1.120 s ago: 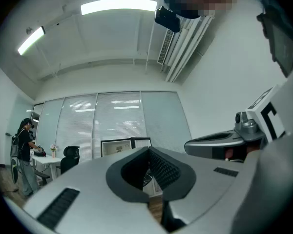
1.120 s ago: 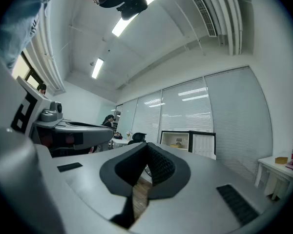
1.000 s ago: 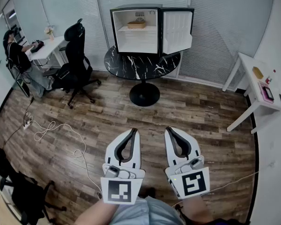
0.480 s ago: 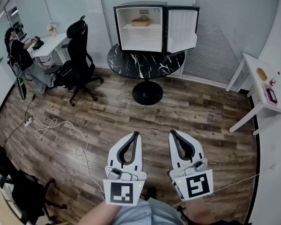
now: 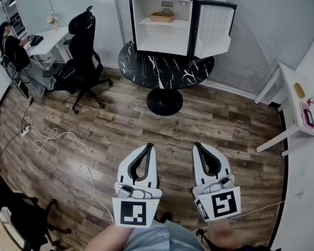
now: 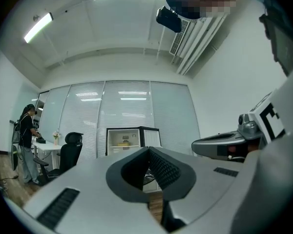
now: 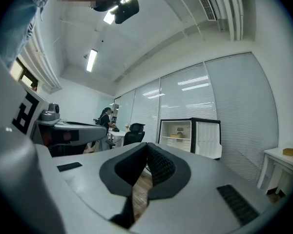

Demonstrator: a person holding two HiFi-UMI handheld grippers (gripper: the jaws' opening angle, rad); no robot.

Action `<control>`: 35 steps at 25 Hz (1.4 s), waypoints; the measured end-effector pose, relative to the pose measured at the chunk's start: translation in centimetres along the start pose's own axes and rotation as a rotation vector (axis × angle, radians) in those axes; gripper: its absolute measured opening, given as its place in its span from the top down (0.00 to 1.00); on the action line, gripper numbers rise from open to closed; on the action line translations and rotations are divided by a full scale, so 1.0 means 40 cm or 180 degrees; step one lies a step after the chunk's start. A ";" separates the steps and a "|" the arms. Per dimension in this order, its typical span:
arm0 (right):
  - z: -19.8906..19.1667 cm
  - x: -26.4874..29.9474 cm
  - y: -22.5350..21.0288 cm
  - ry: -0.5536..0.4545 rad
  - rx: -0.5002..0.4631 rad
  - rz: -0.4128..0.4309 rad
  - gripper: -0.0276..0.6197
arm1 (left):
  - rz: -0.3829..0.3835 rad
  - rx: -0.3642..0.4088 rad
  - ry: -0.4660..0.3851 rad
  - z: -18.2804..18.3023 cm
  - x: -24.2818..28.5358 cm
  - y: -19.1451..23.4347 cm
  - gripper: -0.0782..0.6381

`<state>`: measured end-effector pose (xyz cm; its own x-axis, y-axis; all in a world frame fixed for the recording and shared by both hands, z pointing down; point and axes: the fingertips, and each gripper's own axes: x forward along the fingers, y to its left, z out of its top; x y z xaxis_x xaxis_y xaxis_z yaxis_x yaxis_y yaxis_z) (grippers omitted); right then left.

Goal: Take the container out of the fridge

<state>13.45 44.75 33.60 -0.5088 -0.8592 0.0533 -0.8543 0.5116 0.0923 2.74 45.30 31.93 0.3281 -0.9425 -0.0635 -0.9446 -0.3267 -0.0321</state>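
A small fridge (image 5: 162,25) stands open on a round black marble table (image 5: 165,69), its door (image 5: 213,30) swung out to the right. On its upper shelf sits a tan container (image 5: 162,18), also small in the left gripper view (image 6: 124,143) and the right gripper view (image 7: 176,135). My left gripper (image 5: 148,147) and right gripper (image 5: 198,146) hang side by side over the wooden floor, far in front of the table. Both point toward the fridge. Each is shut with nothing between its jaws.
A black office chair (image 5: 83,61) stands left of the table. A person (image 5: 10,48) sits at a white desk (image 5: 44,40) at far left. A white side table (image 5: 301,109) lines the right wall. A cable (image 5: 52,137) trails over the floor; another chair (image 5: 21,213) is at lower left.
The view has drawn a little nearer to the fridge and table, which have shifted right and up in the picture. Both grippers stay shut and side by side.
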 end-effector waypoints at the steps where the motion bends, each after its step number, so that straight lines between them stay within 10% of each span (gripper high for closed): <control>1: -0.001 0.044 -0.009 0.0011 -0.0010 0.0006 0.94 | 0.0006 -0.0007 0.0008 -0.006 0.034 0.027 0.87; 15: 0.127 0.496 -0.123 -0.0189 -0.0236 -0.0098 0.94 | -0.0056 0.0041 -0.0263 0.050 0.411 0.321 0.87; 35: 0.062 0.757 -0.378 -0.0209 -0.0068 -0.0337 0.94 | -0.0292 0.0163 -0.0081 -0.057 0.768 0.360 0.87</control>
<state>10.71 11.02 31.34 -0.4223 -0.9062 -0.0230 -0.9015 0.4172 0.1150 -0.81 11.49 31.79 0.4140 -0.9065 -0.0834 -0.9090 -0.4069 -0.0898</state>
